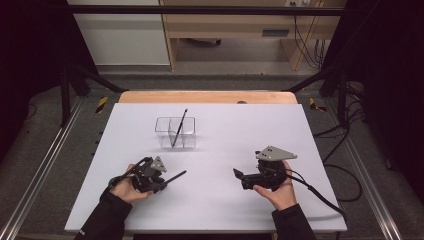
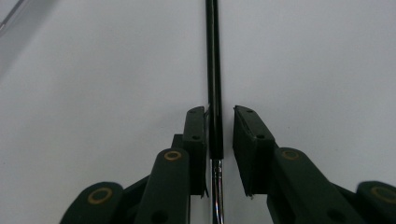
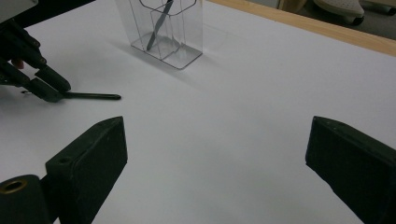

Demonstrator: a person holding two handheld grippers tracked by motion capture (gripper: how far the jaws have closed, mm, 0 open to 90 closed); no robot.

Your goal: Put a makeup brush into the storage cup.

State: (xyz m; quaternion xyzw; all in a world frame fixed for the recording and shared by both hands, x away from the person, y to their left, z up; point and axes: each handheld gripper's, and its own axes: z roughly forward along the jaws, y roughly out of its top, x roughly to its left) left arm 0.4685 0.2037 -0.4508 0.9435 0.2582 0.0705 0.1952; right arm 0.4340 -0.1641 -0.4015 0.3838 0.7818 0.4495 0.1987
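The left gripper point(image 1: 162, 184), held in the person's left hand point(image 1: 129, 190) low on the near left of the white surface point(image 1: 220, 200), has its two black jaws set around a thin black pen point(image 1: 175, 177). In the left gripper view the pen point(image 2: 214, 70) runs straight up between the jaws; one jaw touches it, while a narrow gap shows between the pen and the other jaw, so the jaws are nearly closed on it but not fully pressed together. A shiny metal part of the pen shows below the pads. From the high view the pen sticks out of the gripper toward the right and slightly away from the person, low over the surface; whether its tip touches the surface cannot be told.

The right gripper point(image 1: 238, 174) is held in the right hand point(image 1: 277, 192) on the near right, well apart from the left one. Its jaws are spread wide, with nothing between them, and they point left toward the middle of the surface.

Farther back, near the middle, stands a clear plastic holder point(image 1: 175, 132) with several compartments. A second dark pen point(image 1: 179, 126) leans tilted inside it, its top rising above the rim.
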